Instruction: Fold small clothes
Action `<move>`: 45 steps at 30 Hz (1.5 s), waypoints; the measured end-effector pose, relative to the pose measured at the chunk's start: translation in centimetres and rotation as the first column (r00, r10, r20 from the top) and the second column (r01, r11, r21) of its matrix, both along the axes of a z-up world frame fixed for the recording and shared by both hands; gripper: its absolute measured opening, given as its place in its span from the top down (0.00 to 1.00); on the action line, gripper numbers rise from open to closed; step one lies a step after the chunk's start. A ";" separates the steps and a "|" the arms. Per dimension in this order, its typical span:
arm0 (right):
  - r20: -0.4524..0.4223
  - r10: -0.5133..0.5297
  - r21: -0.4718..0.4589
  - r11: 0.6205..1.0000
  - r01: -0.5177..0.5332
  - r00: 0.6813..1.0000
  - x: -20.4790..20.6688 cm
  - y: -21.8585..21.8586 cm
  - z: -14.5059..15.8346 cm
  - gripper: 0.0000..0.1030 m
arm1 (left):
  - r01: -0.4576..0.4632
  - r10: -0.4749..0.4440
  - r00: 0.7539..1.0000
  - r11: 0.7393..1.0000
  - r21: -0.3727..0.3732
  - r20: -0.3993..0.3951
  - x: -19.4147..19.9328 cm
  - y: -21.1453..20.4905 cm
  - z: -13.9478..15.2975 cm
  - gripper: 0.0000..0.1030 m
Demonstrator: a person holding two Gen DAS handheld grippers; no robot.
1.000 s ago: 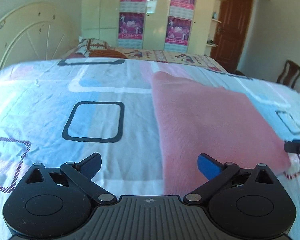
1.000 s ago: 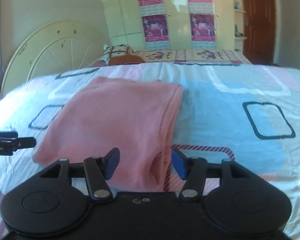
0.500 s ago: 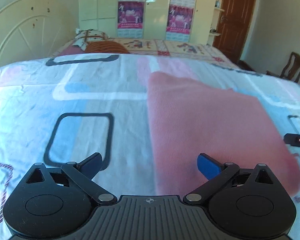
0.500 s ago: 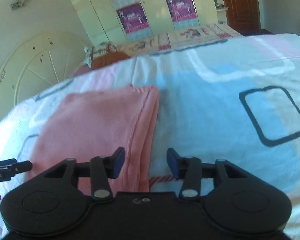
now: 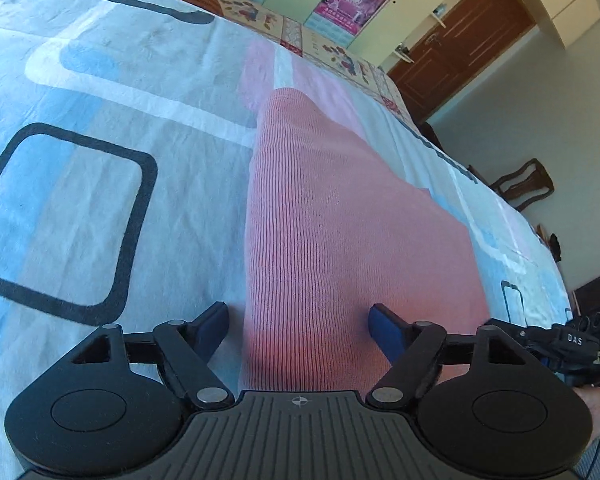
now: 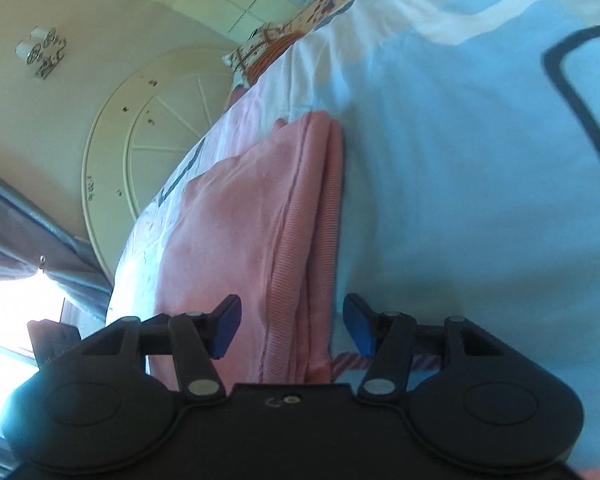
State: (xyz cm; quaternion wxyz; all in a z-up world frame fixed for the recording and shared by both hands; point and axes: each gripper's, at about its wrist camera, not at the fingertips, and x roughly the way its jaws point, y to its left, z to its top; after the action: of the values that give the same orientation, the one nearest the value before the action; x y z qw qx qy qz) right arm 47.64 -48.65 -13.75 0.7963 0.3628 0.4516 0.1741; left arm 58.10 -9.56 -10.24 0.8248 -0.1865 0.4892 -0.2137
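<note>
Bedspread (image 5: 100,208) fills both views now; left tool (image 5: 298,326) closing astride pink knit (image 5: 340,220), right tool (image 6: 292,326) apart, astride its hem — both dropped in for next fold.

- The left gripper (image 5: 298,326) now sits lower and closer to the pink knit garment (image 5: 340,216), whose near left edge lies between its blue pads (image 5: 384,328); a second ago that edge lay farther ahead.
- Its jaws are closing, narrower than before, with the pads not yet pressing the cloth.
- The left view is now tilted, so the bed sheet (image 5: 100,200) slants and the door (image 5: 452,40) slides to the upper right.
- The right gripper (image 6: 292,328) has rolled and dropped toward the garment's ribbed right edge (image 6: 324,240), which now runs between its pads.
- The other gripper has left the right view's left side.
- In the left view the right gripper (image 5: 560,344) now shows nearer, at the lower right.
</note>
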 end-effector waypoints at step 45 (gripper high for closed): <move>0.191 0.188 -0.571 0.819 -0.046 0.963 2.2 29.1 8.6 0.79 | -0.026 -0.049 0.958 0.966 0.256 0.282 -2.2 16.0 7.9 0.73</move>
State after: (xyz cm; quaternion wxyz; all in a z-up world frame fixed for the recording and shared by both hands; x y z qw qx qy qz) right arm 49.89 -19.58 -5.14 0.9037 0.0602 0.4052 0.1248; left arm 55.91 6.48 -2.31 0.9027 -0.0425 0.3894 -0.1780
